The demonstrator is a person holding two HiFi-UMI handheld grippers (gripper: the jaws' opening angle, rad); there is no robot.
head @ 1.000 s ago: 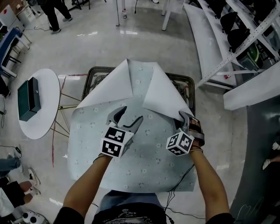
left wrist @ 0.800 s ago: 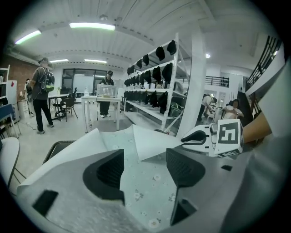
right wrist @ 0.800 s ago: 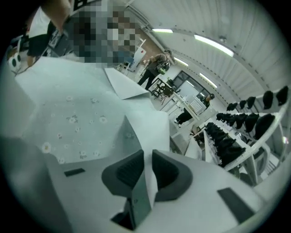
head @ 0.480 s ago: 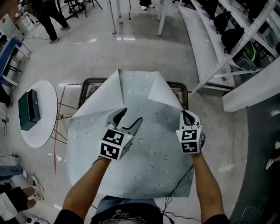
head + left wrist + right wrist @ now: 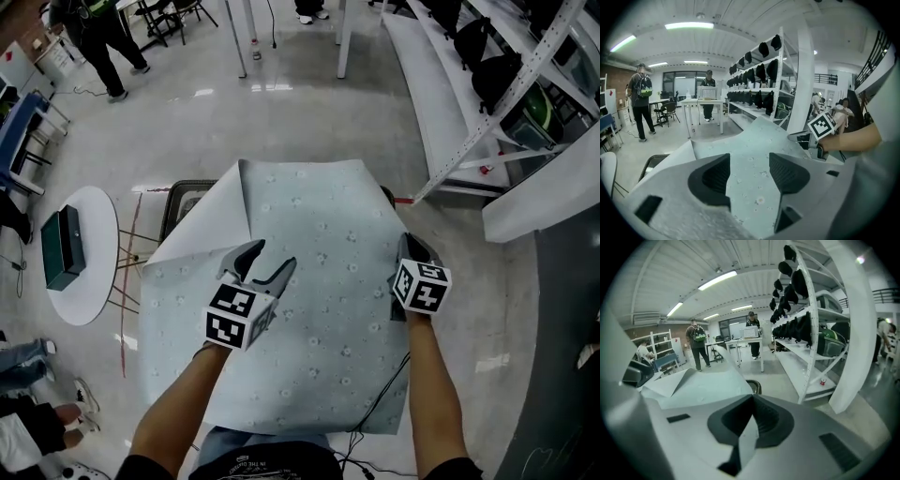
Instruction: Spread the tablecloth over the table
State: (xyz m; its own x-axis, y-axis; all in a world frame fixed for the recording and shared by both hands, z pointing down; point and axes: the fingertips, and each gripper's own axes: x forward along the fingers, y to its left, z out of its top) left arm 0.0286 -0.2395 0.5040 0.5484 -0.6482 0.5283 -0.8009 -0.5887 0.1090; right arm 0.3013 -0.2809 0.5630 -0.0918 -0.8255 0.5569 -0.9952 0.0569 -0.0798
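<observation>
A pale blue flowered tablecloth [image 5: 323, 309] lies over the dark-framed table [image 5: 177, 194]. Its far left corner [image 5: 202, 220] is folded back, white underside up. My right gripper [image 5: 410, 247] is at the cloth's right edge and is shut on it; in the right gripper view [image 5: 752, 401] a strip of cloth [image 5: 744, 439] is pinched between the pads. My left gripper [image 5: 268, 260] hovers over the cloth's middle. Its jaws are closing with nothing between them, and the cloth [image 5: 754, 140] lies beneath the left gripper [image 5: 749, 168]. The right gripper [image 5: 808, 138] also shows in the left gripper view.
A round white side table [image 5: 89, 281] with a dark green box [image 5: 61, 246] stands at the left. White shelving [image 5: 506, 84] runs along the right. People stand at the far left [image 5: 94, 28], and a cable [image 5: 380, 412] hangs at the table's near edge.
The right gripper has rolled and drawn the folded right flap outward, so that side now lies flat. The left gripper has drifted a little left. The far left flap stays folded.
</observation>
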